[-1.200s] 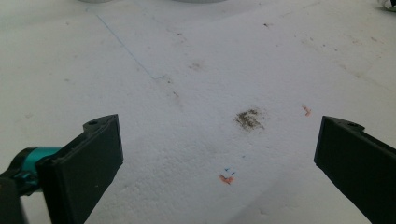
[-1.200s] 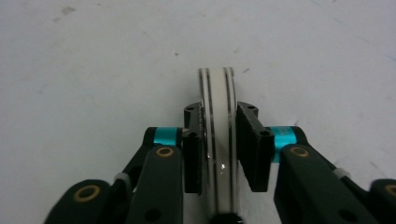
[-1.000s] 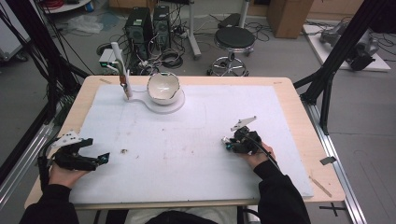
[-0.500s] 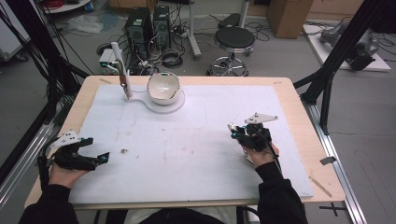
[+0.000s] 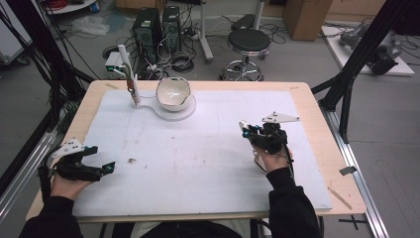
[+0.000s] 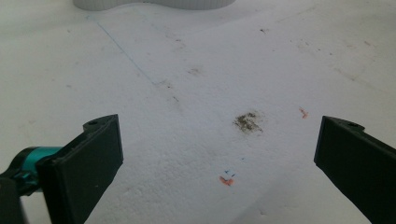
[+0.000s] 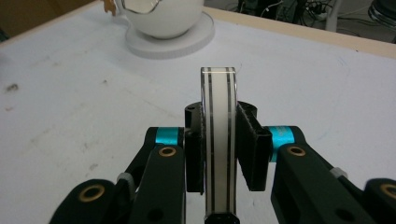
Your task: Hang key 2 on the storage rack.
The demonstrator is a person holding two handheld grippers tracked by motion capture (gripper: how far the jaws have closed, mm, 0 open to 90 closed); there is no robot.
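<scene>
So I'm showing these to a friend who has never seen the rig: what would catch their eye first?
Probably the white bowl on its round white base at the far side of the table, with the right gripper aimed toward it. That gripper is shut on a thin cream disc with dark stripes, held on edge. At the near left, the left gripper rests open over the stained white mat.

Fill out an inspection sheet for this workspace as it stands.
Surface: white sheet on wooden table; a brown stain and small orange marks.
Job's things: white bowl on a round base, far side; flat striped disc.
Clutter: nothing seen.
Grippers: left gripper open, empty; right gripper shut on the disc, held on edge.
Cables: one trails from the right gripper.
Surroundings: stool, computer towers, floor cables.
</scene>
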